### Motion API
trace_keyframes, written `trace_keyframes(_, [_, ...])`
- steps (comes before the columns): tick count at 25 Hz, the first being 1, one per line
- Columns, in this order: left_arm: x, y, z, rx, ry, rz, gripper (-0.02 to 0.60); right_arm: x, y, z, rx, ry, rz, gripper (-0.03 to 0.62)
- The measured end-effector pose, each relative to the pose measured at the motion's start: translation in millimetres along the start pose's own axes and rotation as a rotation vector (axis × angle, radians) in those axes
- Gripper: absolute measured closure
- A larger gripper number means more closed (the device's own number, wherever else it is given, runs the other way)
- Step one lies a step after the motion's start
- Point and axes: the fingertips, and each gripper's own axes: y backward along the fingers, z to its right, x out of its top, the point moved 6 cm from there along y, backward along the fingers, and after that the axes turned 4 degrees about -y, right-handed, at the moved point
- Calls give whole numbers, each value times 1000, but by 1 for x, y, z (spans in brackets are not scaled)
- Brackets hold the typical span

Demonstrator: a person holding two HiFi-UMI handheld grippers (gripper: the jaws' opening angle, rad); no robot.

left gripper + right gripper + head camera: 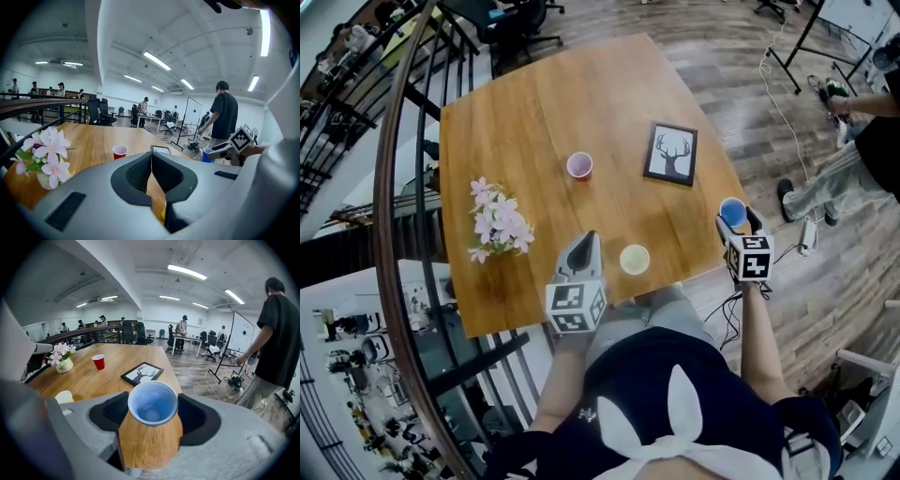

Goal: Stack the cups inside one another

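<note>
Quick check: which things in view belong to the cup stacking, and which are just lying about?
Job: blue cup, held in the right tongs; red cup; yellow cup.
Lying about: framed deer picture; vase of flowers.
</note>
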Motion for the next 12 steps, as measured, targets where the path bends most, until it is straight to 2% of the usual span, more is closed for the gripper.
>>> trace_keyframes(12, [14,13,-17,138,44,22,565,73,-12,-30,152,101,99,267])
